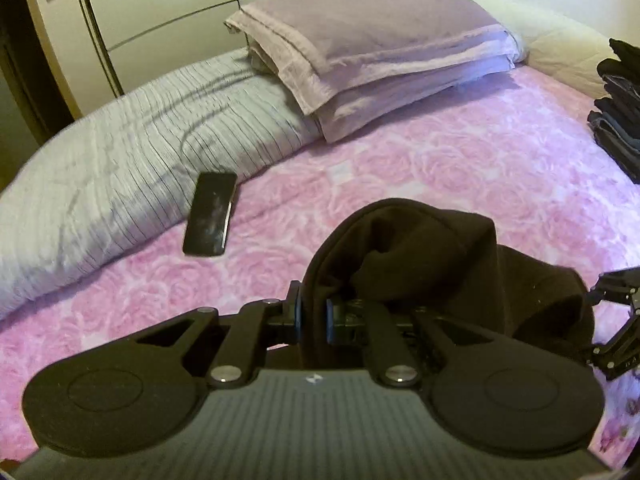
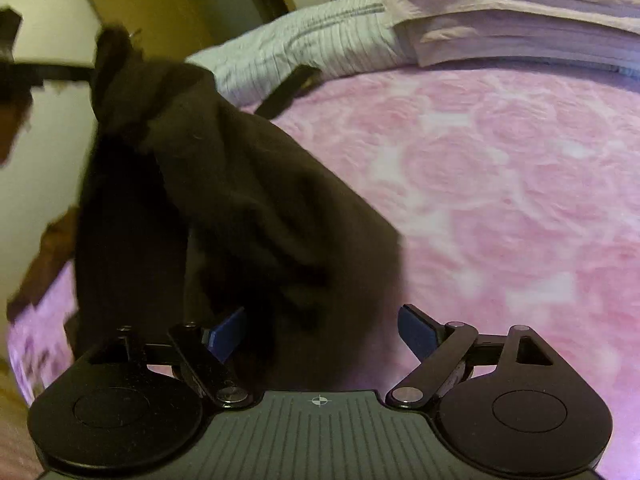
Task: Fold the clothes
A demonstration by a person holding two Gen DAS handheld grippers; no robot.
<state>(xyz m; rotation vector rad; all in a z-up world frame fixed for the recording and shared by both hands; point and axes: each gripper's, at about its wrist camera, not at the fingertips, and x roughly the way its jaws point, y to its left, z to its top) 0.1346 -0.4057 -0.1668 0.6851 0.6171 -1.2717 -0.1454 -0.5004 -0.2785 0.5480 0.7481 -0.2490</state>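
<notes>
In the left wrist view my left gripper [image 1: 314, 314] is shut on an edge of a black garment [image 1: 420, 248], which bunches over the fingers above the pink rose blanket [image 1: 460, 168]. In the right wrist view the same black garment [image 2: 240, 200] hangs from the upper left, where it is blurred, down to my right gripper [image 2: 320, 332]. That gripper is open, its blue pads [image 2: 416, 332] wide apart. The garment's lower end hangs between them, and neither pad presses on it. Part of the right gripper's linkage [image 1: 612, 308] shows at the left view's right edge.
A dark phone [image 1: 210, 214] lies on the blanket beside a grey striped pillow [image 1: 120, 176]. Lilac pillows [image 1: 360, 52] are stacked at the head of the bed. A stack of folded dark clothes [image 1: 616, 120] sits at the right edge. Wardrobe doors [image 1: 160, 8] stand behind the bed.
</notes>
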